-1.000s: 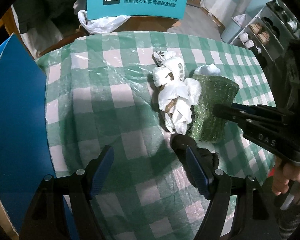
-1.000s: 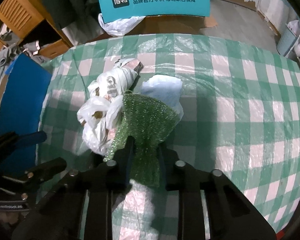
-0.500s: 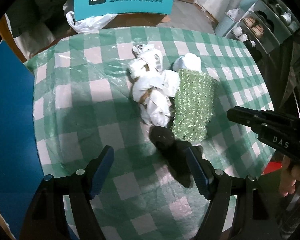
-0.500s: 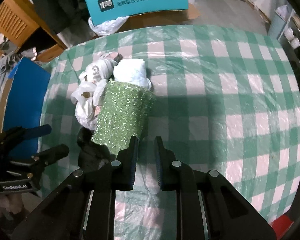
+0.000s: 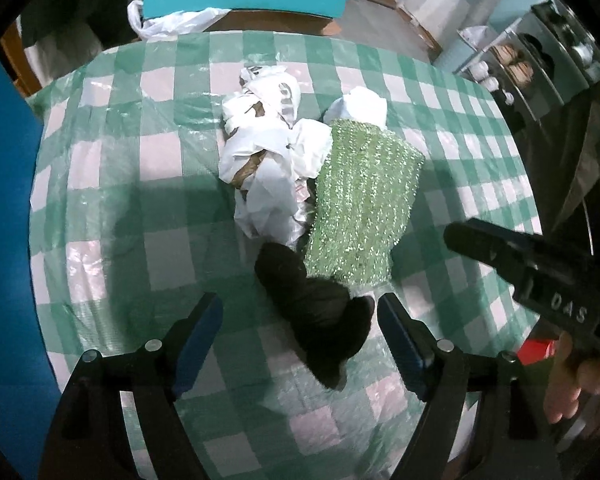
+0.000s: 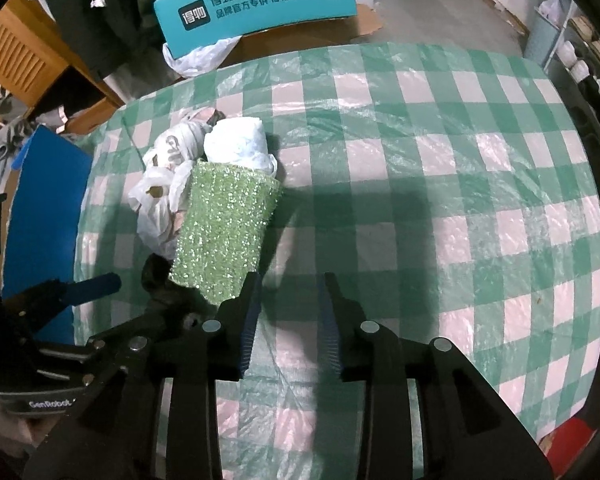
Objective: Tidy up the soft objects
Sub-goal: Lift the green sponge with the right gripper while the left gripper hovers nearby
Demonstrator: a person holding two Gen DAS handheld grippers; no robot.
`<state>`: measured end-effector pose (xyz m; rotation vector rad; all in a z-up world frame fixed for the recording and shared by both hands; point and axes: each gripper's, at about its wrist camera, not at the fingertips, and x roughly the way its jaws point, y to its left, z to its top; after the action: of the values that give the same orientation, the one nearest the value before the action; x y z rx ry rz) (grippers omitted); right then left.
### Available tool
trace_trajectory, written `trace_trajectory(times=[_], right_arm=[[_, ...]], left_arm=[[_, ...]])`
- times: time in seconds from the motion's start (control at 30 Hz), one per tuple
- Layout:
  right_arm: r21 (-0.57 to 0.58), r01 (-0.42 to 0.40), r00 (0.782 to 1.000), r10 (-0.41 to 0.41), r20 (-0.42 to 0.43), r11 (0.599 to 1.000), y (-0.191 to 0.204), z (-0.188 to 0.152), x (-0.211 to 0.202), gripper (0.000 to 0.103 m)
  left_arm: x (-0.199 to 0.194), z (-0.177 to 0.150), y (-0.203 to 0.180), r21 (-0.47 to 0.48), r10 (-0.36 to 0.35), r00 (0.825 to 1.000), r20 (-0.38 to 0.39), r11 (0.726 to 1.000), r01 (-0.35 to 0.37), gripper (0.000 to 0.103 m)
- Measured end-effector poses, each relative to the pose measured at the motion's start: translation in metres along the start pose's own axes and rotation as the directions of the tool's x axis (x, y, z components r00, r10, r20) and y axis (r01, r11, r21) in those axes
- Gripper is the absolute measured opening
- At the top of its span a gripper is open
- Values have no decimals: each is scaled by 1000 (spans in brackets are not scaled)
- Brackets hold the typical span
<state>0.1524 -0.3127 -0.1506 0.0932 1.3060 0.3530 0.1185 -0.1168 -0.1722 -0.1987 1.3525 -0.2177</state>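
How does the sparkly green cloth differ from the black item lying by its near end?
The green cloth is glittery and bright, while the black item is matte and dark. The green cloth lies flat as a neat rectangle; the black item is a bunched lump. The black item sits between the left gripper fingers; the green cloth lies beyond them. Both are soft and rest on the checked tablecloth.

Glittery green cloth (image 5: pixel 360 204), glossy plastic tablecloth (image 5: pixel 140 208)

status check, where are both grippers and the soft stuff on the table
Left gripper open over black cloth. Right gripper opening, empty, beside green cloth. Pile bunched on table; nothing in the way.
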Motion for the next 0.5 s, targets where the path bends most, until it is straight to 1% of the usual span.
trace_trajectory(times=[0.13, 0.33, 0.37, 0.43, 0.47, 0.5], right_arm=[[-8, 9, 1000, -9, -2, 1000, -1, -1, 1, 31], [1, 15, 1000, -15, -1, 1000, -4, -1, 2, 32], [2, 15, 1000, -15, -1, 1000, -4, -1, 3, 32], [3, 16, 1000, -16, -3, 1000, -4, -1, 3, 34], [5, 17, 1000, -17, -3, 1000, -4, -1, 3, 37], [6, 17, 1000, -17, -2, 1000, -4, -1, 3, 37]], left_arm=[[11, -1, -6, 1, -11, 1000, -21, 1000, 11, 81], [26, -1, -7, -10, -1, 999, -52, 1000, 0, 81], [25, -1, -8, -11, -2, 999, -45, 1000, 2, 81], [23, -1, -8, -22, -32, 998, -45, 999, 31, 81], [24, -1, -7, -26, -42, 998, -47, 999, 41, 79], [23, -1, -7, -28, -44, 998, -46, 999, 43, 69]])
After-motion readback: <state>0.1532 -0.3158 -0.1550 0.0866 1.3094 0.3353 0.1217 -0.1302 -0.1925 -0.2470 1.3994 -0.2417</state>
